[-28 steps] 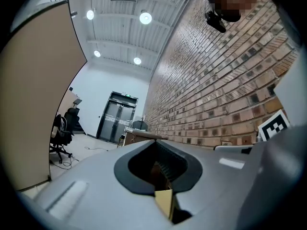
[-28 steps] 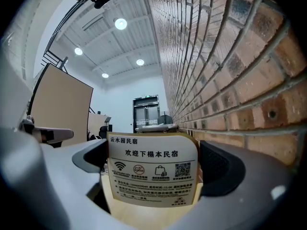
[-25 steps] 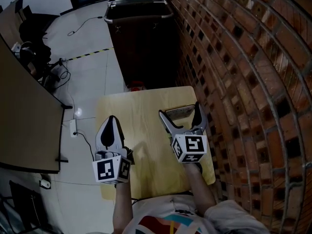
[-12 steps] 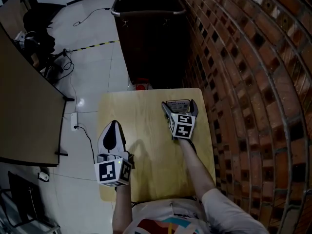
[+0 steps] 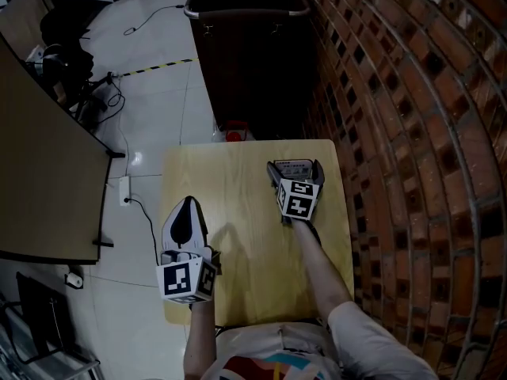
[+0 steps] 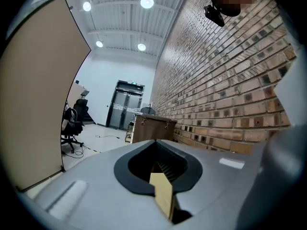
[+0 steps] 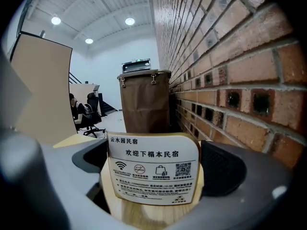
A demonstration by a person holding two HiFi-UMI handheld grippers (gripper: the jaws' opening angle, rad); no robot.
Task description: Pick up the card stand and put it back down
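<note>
The stand (image 5: 294,166) sits upright at the far right part of the surface (image 5: 238,180), close to its right edge. The right tool (image 5: 295,165) reaches to it from the near side, one jaw on each side of the stand. In the right gripper view the right tool (image 7: 156,162) is clamped on the stand (image 7: 153,169): both dark pads press against its side edges. The stand's white card faces that camera and carries printed text, a row of icons and a QR code, and it sits in a light wooden base. The left tool (image 5: 188,204) is at the near left part of the surface, over its left edge and well apart from the stand. Whether it touches the surface cannot be told. In the left gripper view the left tool (image 6: 160,169) has its jaws together. A brick wall (image 5: 412,133) runs along the right edge of the surface. A dark cabinet (image 5: 253,62) stands beyond its far edge. A pale floor (image 5: 150,93) lies to its left.
</note>
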